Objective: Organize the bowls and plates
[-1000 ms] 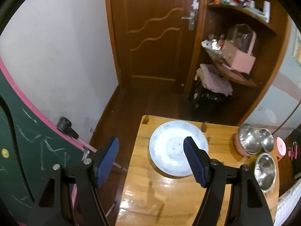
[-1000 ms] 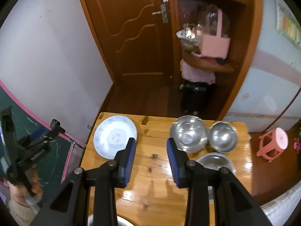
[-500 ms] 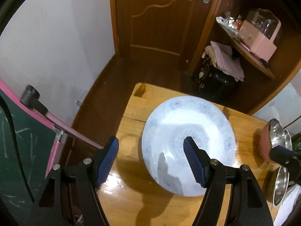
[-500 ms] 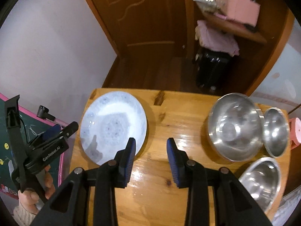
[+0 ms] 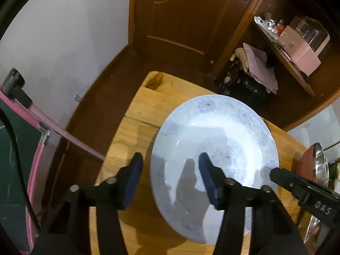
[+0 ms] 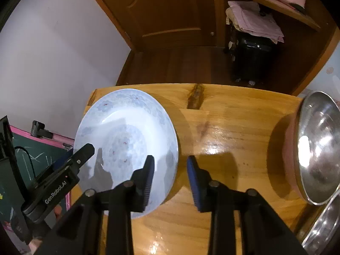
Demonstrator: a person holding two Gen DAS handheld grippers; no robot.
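A pale blue patterned plate lies flat on the wooden table near its far left corner; it also shows in the right wrist view. My left gripper is open and straddles the plate's left rim, one finger outside it, one over the plate. My right gripper is open and straddles the plate's right rim. Each gripper shows in the other's view. A steel bowl on a reddish base stands at the table's right.
A second steel bowl peeks in at the lower right. A green chalkboard with a pink frame stands left of the table. Behind are a wooden door, shelves and a black suitcase.
Both grippers have moved down and forward to the plate, which now looms much larger. The right gripper shifted left from the table's middle to the plate's right rim. Both stayed open.
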